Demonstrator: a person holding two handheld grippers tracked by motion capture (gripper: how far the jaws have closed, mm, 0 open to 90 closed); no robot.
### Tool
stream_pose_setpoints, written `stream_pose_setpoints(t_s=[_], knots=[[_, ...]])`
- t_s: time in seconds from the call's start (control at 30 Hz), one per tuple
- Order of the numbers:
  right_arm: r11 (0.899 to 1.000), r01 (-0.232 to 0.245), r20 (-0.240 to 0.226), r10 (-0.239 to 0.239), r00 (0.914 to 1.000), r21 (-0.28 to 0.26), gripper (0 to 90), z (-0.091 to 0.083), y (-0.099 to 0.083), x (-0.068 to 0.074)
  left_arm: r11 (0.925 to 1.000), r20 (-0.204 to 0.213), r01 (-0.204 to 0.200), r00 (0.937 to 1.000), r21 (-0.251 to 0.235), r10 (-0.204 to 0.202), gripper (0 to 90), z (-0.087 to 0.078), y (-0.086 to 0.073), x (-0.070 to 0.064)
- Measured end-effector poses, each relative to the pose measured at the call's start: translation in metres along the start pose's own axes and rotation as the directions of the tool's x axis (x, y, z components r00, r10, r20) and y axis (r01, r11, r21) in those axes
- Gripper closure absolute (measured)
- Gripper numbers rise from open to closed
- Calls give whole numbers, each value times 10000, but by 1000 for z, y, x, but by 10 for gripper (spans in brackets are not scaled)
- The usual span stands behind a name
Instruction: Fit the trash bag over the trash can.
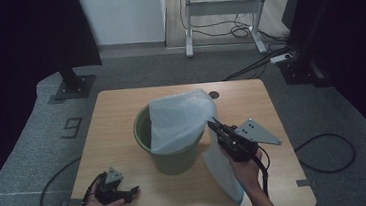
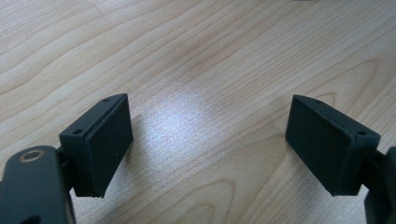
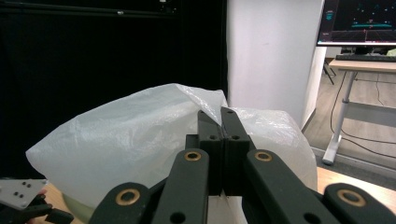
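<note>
One white crinkled bag [image 1: 177, 121] draped over green bin [image 1: 168, 159] | right gripper [image 1: 215, 126] fingers clamp bag | left gripper [image 1: 131, 192] fingers spread

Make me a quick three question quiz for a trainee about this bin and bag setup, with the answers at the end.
1. True or false: the left gripper is clamped on the plastic bag.
2. Multiple choice: the green bin stands A) on the floor, B) on the wooden table, C) on the far desk.
3. Fill in: the right gripper is shut on the ____.

Key:
1. False. Its jaws stand wide apart over bare table, near the front left corner.
2. B. It sits near the middle of the table, with the bag draped over its rim.
3. Plastic bag; a fold of it is pinched between the jaws.
</note>
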State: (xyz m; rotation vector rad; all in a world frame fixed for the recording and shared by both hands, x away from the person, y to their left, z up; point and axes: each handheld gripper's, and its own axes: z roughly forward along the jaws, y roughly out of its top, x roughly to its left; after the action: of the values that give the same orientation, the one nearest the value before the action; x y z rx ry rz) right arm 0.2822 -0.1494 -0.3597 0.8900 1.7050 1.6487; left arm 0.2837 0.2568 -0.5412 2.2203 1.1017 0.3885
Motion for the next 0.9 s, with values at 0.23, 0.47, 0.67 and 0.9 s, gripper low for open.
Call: stream_pose_setpoints(t_s=[0.23, 0.47, 0.67, 0.9], knots=[[9996, -164, 69, 166, 9998, -221, 884, -15, -2, 2, 10000, 47, -25, 10000, 36, 25, 145, 0, 0, 0], [9997, -134, 66, 135, 9999, -187, 884, -22, -8, 5, 10000, 37, -8, 10000, 30, 8, 145, 0, 0, 0], [9999, -129, 134, 129, 9998, -38, 884, -21, -12, 3, 10000, -1, -9, 10000, 6, 9, 145, 0, 0, 0], [9996, -246, 292, 250, 9993, -145, 884, -24, -8, -6, 9959, -386, 207, 9990, -878, -241, 154, -17, 12, -2]])
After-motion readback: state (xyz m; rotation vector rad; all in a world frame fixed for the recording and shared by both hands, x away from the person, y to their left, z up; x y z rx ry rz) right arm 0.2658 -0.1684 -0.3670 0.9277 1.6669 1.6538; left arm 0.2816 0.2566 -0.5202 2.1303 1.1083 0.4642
